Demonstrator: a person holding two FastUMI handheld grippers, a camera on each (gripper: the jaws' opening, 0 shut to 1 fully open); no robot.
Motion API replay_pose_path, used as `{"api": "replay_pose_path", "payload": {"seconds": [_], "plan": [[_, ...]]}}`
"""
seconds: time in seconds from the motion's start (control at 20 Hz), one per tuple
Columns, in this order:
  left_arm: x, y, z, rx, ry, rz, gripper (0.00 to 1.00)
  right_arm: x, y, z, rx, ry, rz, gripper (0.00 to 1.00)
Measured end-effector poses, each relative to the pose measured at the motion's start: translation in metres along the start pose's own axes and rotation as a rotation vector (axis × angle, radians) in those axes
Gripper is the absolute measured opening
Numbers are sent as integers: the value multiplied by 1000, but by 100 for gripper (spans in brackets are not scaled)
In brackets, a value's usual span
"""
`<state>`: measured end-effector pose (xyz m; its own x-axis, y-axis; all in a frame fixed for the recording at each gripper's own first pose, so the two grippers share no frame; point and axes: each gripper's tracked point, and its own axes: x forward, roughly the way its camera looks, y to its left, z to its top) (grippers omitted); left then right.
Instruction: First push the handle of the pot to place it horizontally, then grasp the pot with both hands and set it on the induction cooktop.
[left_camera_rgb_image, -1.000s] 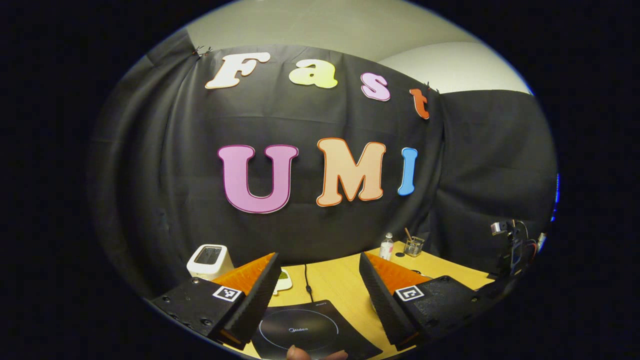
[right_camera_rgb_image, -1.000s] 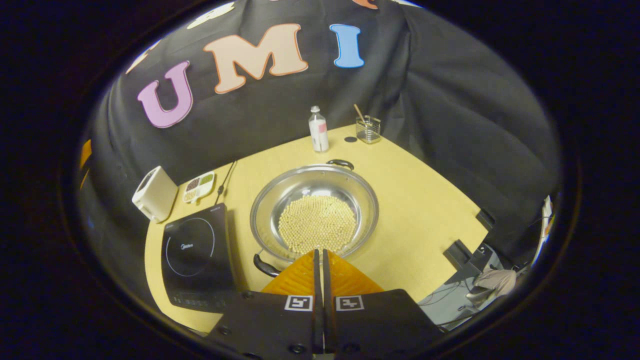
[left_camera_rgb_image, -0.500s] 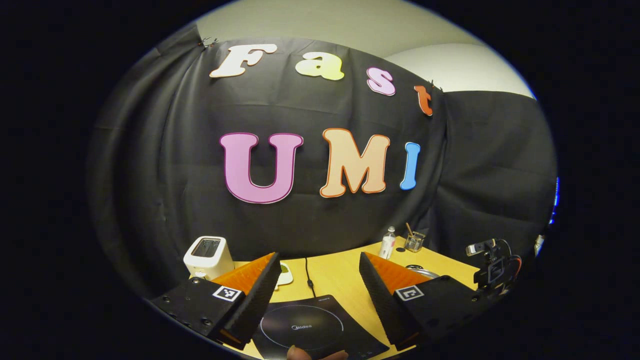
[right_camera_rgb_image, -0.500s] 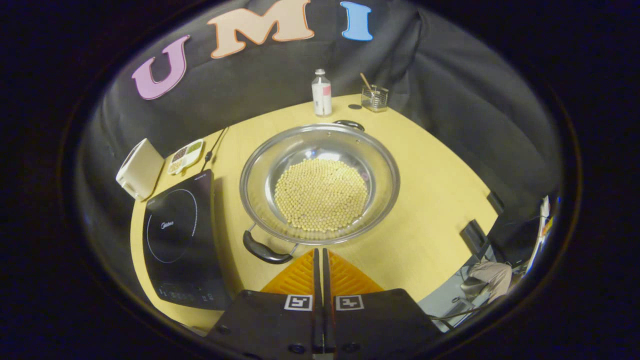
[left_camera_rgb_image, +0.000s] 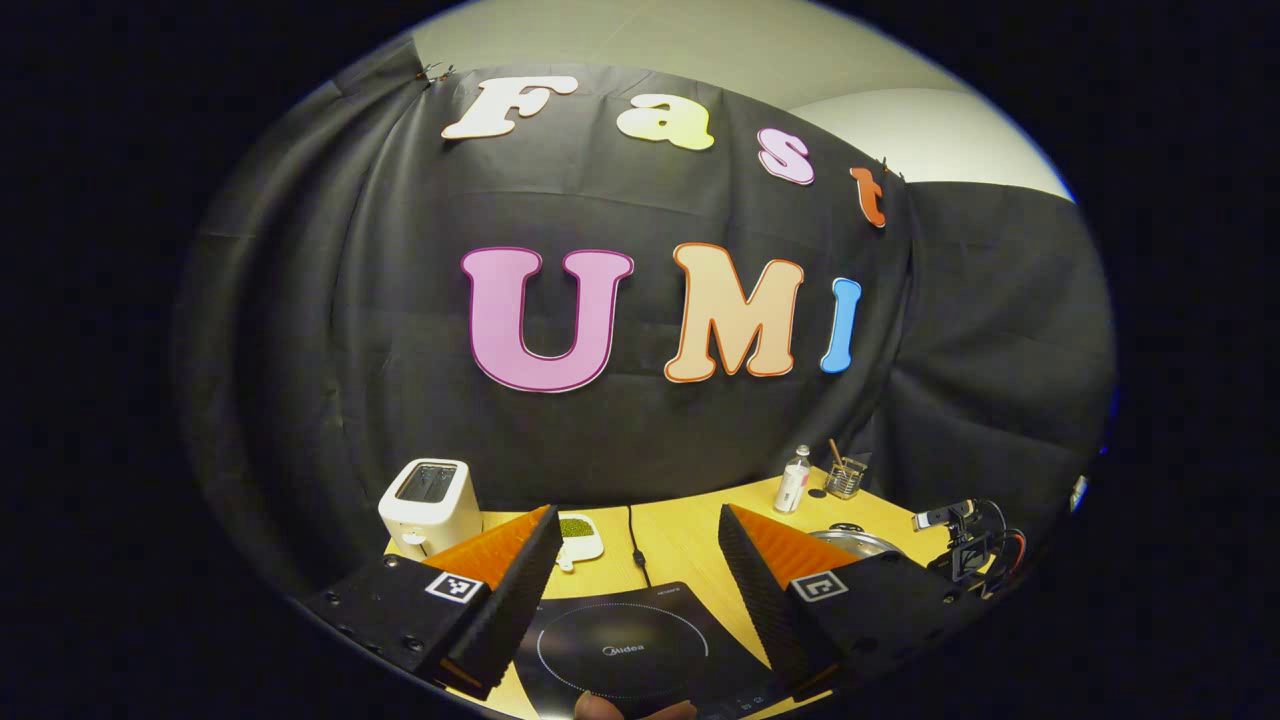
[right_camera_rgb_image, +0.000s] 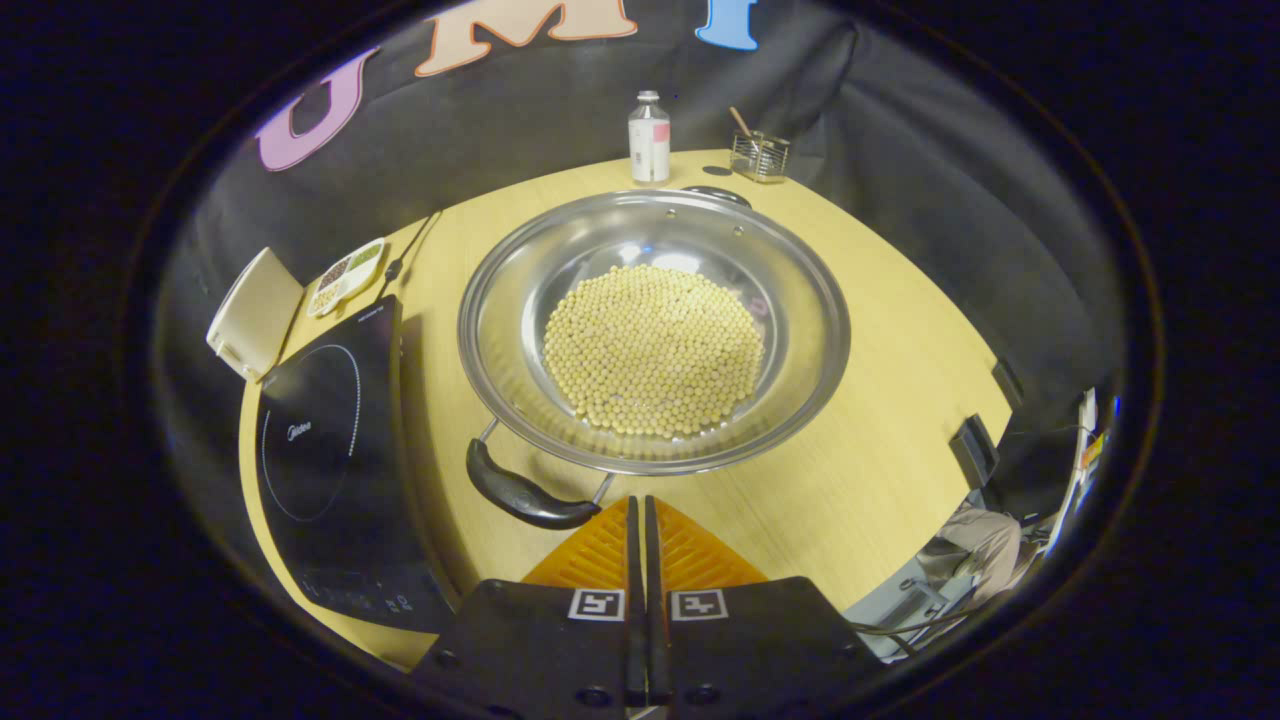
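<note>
A shiny steel pot (right_camera_rgb_image: 655, 330) full of small beige beans sits mid-table in the right gripper view. Its near black handle (right_camera_rgb_image: 520, 492) points toward me, just left of my right gripper (right_camera_rgb_image: 637, 505), whose orange fingers are shut with nothing between them. The far handle (right_camera_rgb_image: 715, 193) peeks over the back rim. Left of the pot lies the black induction cooktop (right_camera_rgb_image: 325, 440). In the left gripper view my left gripper (left_camera_rgb_image: 640, 530) is open above the cooktop (left_camera_rgb_image: 640, 650). The pot's rim (left_camera_rgb_image: 850, 541) shows behind its right finger.
A white toaster (left_camera_rgb_image: 432, 495) and a small dish of beans (left_camera_rgb_image: 577, 530) stand at the table's back left. A small bottle (right_camera_rgb_image: 649, 138) and a wire holder (right_camera_rgb_image: 758, 156) stand behind the pot. The right gripper (left_camera_rgb_image: 968, 545) with its cables shows at the far right.
My right gripper has come down and forward toward the pot's near handle, staying shut. The left gripper has drifted slightly, bringing more of the cooktop and the pot rim into sight, still open.
</note>
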<state>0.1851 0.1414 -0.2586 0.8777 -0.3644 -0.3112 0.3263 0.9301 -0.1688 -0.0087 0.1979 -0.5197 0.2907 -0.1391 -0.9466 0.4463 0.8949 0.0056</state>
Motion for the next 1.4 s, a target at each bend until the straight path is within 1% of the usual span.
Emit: {"api": "replay_pose_path", "payload": {"seconds": [0.05, 0.1, 0.3, 0.35, 0.4, 0.45, 0.5, 0.55, 0.6, 0.9, 0.95, 1.0, 1.05, 1.3, 1.4], "plan": [[1, 1, -1, 1, 2, -1, 96, 1, 1, 0, -2, -1, -9, 0], [2, 2, -1, 2, 2, -3, 96, 2, 4, 0, -1, 0, -8, 3], [5, 3, -2, 0, 3, -13, 95, 1, 15, 1, 19, 14, 0, 2], [5, 4, -2, 1, 1, -12, 96, 2, 18, 2, 26, 17, 4, 0], [6, 5, -1, 2, -3, -9, 96, 1, 21, 2, 32, 22, 8, 2], [6, 7, -1, 1, -3, -6, 95, 0, 24, 3, 40, 26, 12, 2], [6, 8, -2, -2, -1, -3, 95, 0, 28, 3, 51, 30, 19, 0], [6, 9, -4, -7, 2, 0, 95, 1, 33, 4, 65, 35, 26, 2], [6, 10, -5, -11, 6, 4, 95, 2, 37, 4, 82, 40, 35, 3], [7, 14, -3, -13, 7, 17, 96, 6, 62, 15, 200, 64, 81, 2], [8, 14, -4, -13, 6, 21, 96, 7, 67, 17, 224, 70, 88, 0], [8, 14, -4, -13, 6, 23, 96, 8, 72, 18, 251, 76, 97, 2], [7, 14, -3, -12, 5, 26, 95, 9, 76, 19, 273, 84, 104, 3], [1, 16, 1, 2, -1, 47, 95, 15, 95, 28, 355, 103, 143, 2], [-3, 20, 1, 0, 2, 62, 95, 15, 102, 29, 367, 113, 163, 2]]}}
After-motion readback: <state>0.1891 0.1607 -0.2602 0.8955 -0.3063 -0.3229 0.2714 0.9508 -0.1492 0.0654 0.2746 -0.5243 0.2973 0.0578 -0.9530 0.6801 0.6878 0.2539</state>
